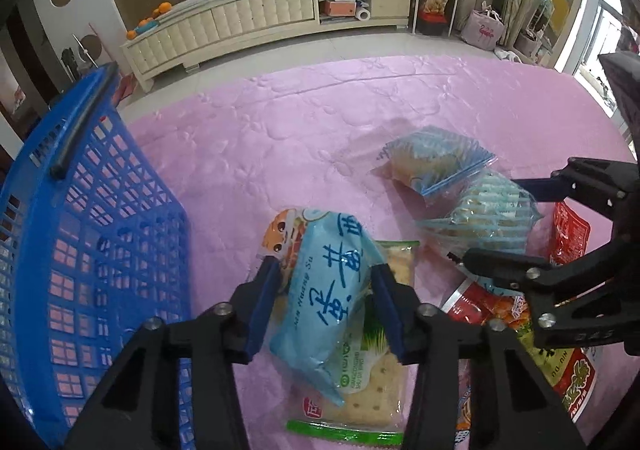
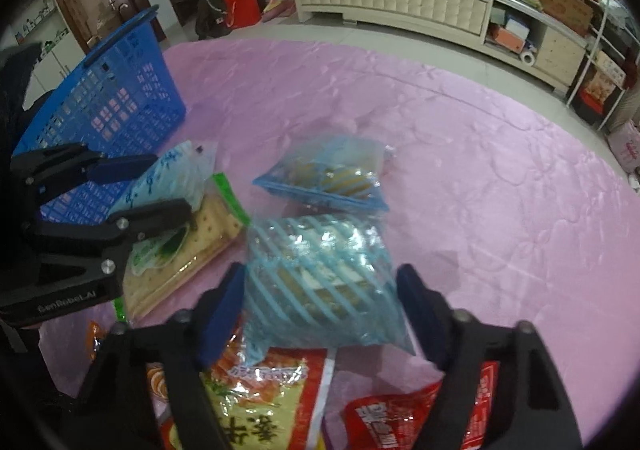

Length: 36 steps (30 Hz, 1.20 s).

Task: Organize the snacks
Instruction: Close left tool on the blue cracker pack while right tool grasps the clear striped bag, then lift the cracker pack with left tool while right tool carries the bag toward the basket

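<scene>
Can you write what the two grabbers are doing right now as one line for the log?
left gripper: shut on light blue snack packet | right gripper: open around striped blue packet | blue basket: beside snacks

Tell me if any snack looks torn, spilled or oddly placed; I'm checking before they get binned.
Nothing looks torn or spilled. The packets simply lie loose and overlapping: the light blue packet rests across the cracker packet, and none has reached the blue basket.
</scene>
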Motion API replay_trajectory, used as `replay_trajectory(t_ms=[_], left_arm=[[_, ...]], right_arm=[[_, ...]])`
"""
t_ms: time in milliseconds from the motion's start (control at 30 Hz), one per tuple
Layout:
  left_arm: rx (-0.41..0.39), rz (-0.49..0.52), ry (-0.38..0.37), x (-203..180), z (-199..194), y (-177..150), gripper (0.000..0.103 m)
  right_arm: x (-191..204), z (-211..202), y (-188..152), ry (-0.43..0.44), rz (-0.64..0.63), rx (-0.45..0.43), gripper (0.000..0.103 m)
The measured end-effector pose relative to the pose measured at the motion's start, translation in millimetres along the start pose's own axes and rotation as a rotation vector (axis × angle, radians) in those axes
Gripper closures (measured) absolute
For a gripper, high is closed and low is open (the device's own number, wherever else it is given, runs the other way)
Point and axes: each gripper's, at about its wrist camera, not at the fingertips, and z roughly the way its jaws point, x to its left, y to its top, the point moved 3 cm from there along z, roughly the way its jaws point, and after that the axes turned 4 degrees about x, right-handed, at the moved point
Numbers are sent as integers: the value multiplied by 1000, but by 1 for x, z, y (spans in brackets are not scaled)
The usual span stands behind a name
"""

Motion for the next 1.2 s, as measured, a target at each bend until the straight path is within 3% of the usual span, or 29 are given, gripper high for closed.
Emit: replay_trajectory(t_ms=[133,367,800,1200], left_arm=[[-21,23,17,-6,-6,-4,67],[-80,37,26,-16,-31,-8,76],[-156,-12,-129,-36,-102,-35,76],[-264,15,-161,-36,-167,-64,76]], right_arm=[[0,-5,-7,17,6,-17,38],[2,-29,-20,41,46,-75,40],[14,-93,-42,-16,104,-135,40],[53,-156,-62,-31,140,-213,40]])
